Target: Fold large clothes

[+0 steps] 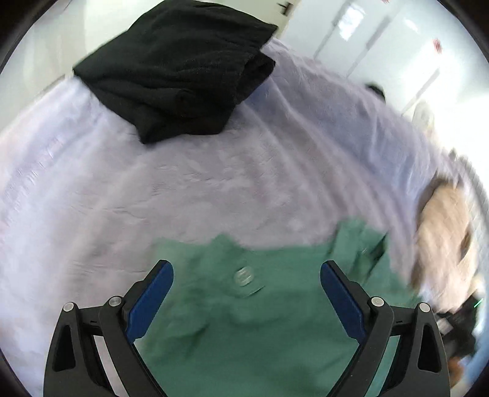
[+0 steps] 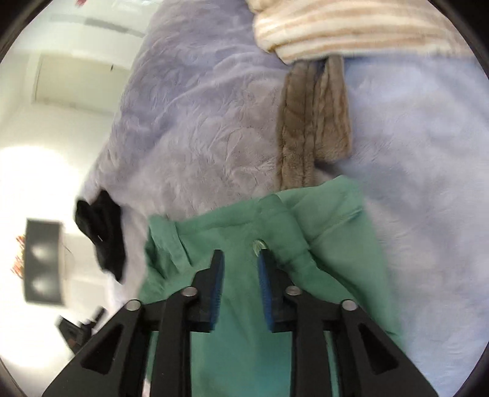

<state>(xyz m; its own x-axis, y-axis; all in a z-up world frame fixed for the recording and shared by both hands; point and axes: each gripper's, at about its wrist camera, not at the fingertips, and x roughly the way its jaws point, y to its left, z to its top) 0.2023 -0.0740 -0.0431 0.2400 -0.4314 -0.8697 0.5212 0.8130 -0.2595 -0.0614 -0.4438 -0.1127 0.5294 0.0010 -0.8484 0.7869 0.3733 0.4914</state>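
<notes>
A green garment point(image 1: 253, 320) lies on a lilac fleece blanket point(image 1: 189, 183); a clear button point(image 1: 243, 276) shows on it. My left gripper point(image 1: 247, 268) is wide open just above the green cloth, holding nothing. In the right wrist view the green garment point(image 2: 333, 220) lies bunched with folds and a button point(image 2: 259, 245). My right gripper point(image 2: 240, 259) hangs over it with the jaws a narrow gap apart; no cloth shows between the pads.
A folded black garment point(image 1: 180, 70) lies at the blanket's far side, and also shows in the right wrist view point(image 2: 104, 235). A cream striped cloth point(image 2: 342, 27) and a brown knit piece point(image 2: 314, 122) lie further off. White walls and a dark box point(image 2: 42, 262) lie beyond the edge.
</notes>
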